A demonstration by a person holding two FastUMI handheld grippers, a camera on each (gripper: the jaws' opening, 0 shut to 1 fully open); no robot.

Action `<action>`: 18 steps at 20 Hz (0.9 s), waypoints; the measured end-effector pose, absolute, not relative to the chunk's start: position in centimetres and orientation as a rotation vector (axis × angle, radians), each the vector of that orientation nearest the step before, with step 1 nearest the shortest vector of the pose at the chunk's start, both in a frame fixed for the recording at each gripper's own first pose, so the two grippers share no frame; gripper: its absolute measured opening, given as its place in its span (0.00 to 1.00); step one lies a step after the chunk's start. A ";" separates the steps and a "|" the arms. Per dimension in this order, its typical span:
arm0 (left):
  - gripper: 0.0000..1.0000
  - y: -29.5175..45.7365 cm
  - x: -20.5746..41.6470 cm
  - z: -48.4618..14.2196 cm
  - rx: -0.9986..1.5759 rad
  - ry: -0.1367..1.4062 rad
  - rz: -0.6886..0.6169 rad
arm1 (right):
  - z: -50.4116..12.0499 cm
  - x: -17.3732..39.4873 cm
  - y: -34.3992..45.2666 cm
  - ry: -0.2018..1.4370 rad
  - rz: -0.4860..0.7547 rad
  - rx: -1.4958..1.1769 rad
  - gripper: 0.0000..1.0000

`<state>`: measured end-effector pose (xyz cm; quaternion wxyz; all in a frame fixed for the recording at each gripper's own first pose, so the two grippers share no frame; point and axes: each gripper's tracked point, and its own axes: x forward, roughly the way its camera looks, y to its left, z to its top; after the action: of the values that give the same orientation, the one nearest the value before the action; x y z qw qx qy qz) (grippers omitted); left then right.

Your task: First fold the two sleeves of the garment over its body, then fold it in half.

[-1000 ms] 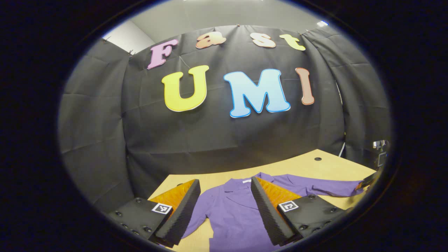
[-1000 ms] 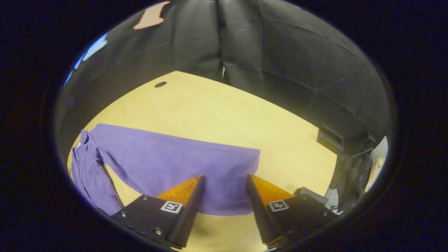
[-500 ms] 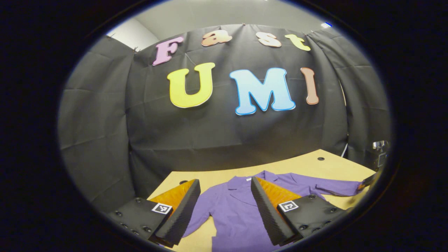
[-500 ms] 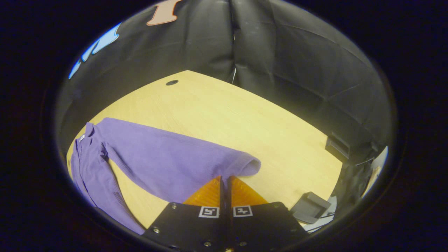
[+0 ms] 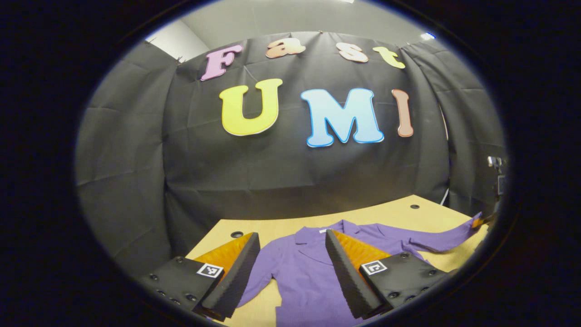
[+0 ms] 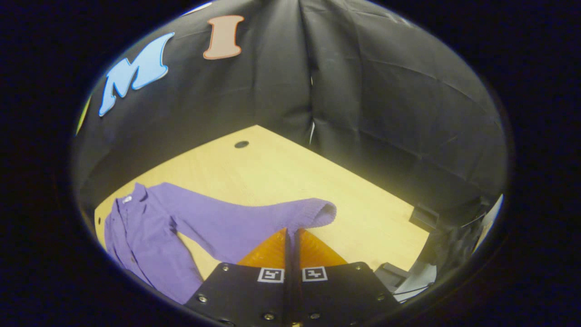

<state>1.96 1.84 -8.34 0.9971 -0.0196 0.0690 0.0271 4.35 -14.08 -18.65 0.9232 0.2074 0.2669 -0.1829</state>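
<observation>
A purple collared garment (image 5: 308, 272) lies face up on the wooden table (image 5: 390, 213). My left gripper (image 5: 290, 243) hangs open above its chest and collar, touching nothing. In the right gripper view the garment's body (image 6: 140, 245) lies at the lower left, and one long sleeve (image 6: 254, 222) stretches toward me, lifted off the table. My right gripper (image 6: 290, 232) is shut on that sleeve near its cuff (image 6: 320, 213). In the left gripper view that raised sleeve (image 5: 440, 238) runs off to the right, and the other sleeve (image 5: 261, 272) lies flat at the left.
The booth's black cloth wall stands behind the table in both views. A small dark hole (image 6: 241, 144) marks the table's far part. A dark box-like object (image 6: 424, 213) and grey gear (image 6: 408, 277) sit past the table's right edge.
My right gripper closed on the sleeve near the cuff and has lifted it off the table. The left gripper has hardly moved and stays open.
</observation>
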 end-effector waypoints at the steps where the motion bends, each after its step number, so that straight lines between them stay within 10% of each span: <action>1: 0.97 2.0 2.0 -8.8 -0.050 0.140 0.050 | -17.1 4.8 -13.7 0.519 -0.367 0.430 0.00; 18: 0.97 9.1 -0.2 -12.9 -0.126 0.168 0.166 | -0.2 15.1 -0.5 0.223 -0.107 0.264 0.00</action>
<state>-0.19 9.08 -12.93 0.9911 -0.0627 0.0837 0.0827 15.07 -0.49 -0.24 0.9837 0.1312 0.1110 -0.0532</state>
